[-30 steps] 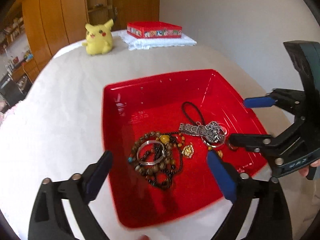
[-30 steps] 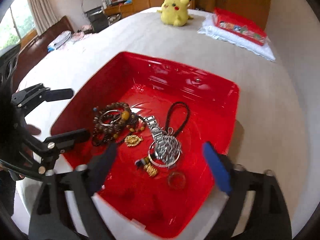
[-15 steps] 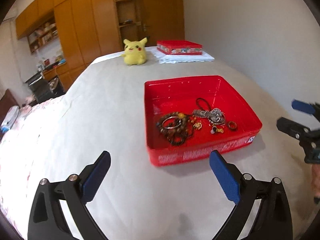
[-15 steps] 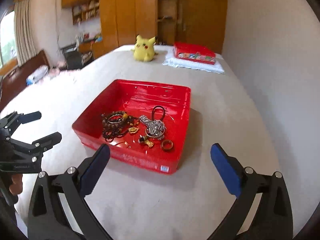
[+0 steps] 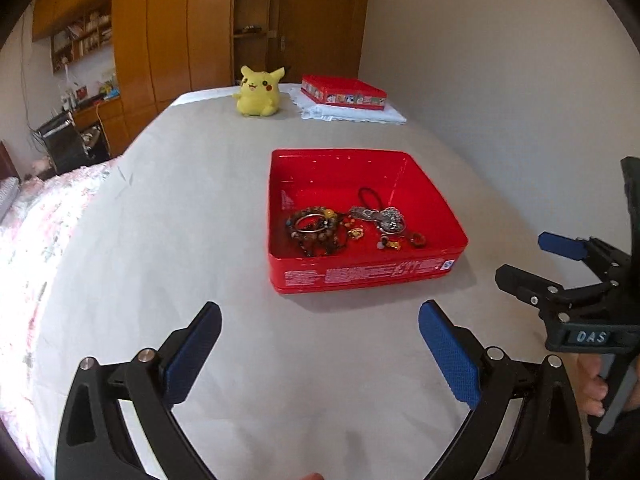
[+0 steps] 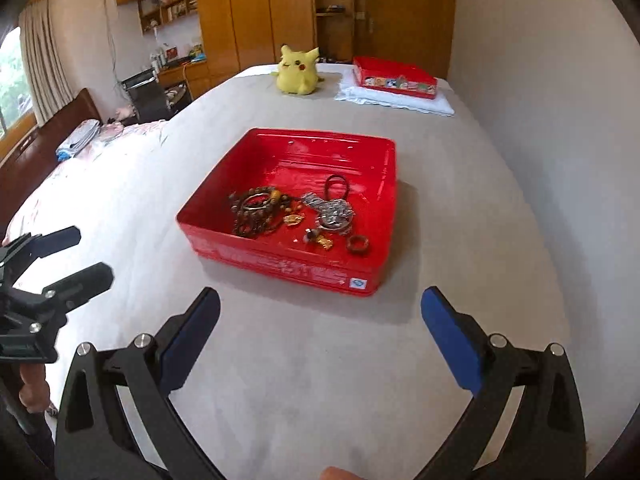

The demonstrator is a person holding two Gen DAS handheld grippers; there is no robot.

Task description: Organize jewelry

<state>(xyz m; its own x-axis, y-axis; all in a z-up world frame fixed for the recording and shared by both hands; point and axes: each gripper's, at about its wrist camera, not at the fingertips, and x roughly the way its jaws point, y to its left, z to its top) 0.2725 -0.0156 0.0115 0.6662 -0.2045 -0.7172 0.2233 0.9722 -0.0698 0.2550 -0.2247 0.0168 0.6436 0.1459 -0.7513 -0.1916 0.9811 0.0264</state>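
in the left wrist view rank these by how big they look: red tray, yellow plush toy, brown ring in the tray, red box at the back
1. red tray, largest by far
2. red box at the back
3. yellow plush toy; it covers somewhat less of the picture than the box
4. brown ring, smallest

The box and plush are farther away, so both look smaller than they are.

The small print on the near wall of the red tin (image 5: 362,276) is too fine to read. In the tangle of beaded bracelets (image 5: 316,230), single strands cannot be told apart. At the right edge of the left wrist view, the right gripper's (image 5: 536,258) body is cut off. The person's hand (image 6: 34,390) shows only fingers at the lower left of the right wrist view. Shelf contents (image 6: 172,6) at upper left are too small to identify.
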